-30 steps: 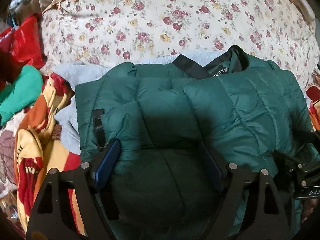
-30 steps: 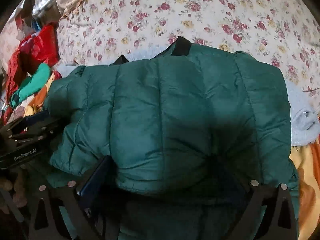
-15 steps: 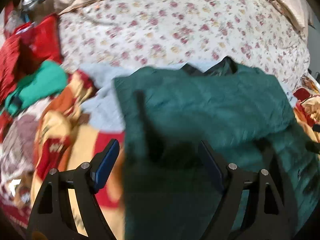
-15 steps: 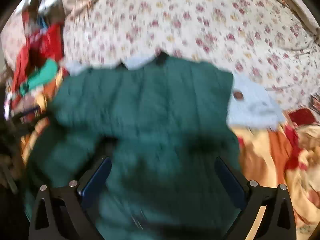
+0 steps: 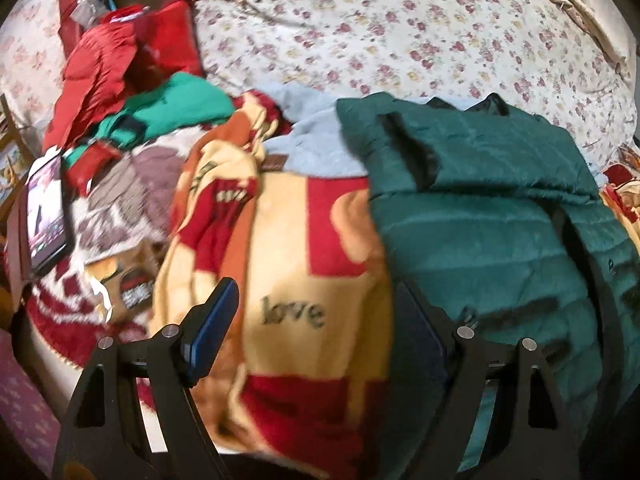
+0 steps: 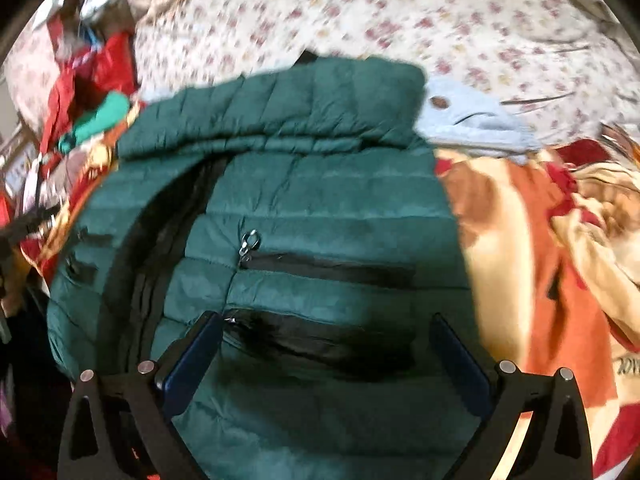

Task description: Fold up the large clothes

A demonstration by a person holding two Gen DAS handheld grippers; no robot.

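A dark green quilted puffer jacket (image 5: 492, 216) lies on the bed with its top part folded down over the body; in the right wrist view (image 6: 312, 208) its black zip and pocket zips face up. My left gripper (image 5: 320, 320) is open and empty, above the yellow and red blanket (image 5: 296, 248) at the jacket's left edge. My right gripper (image 6: 324, 348) is open and empty, just above the jacket's lower front.
A floral bedspread (image 5: 400, 40) covers the far bed. A light blue garment (image 6: 468, 120) lies under the jacket. Red and green clothes (image 5: 132, 80) are piled at the left, with a phone (image 5: 46, 216) near the bed's left edge.
Both grippers have drawn back from the jacket and the views have widened. The left gripper has shifted left, off the jacket and over the blanket. The folded jacket stays on the bed.
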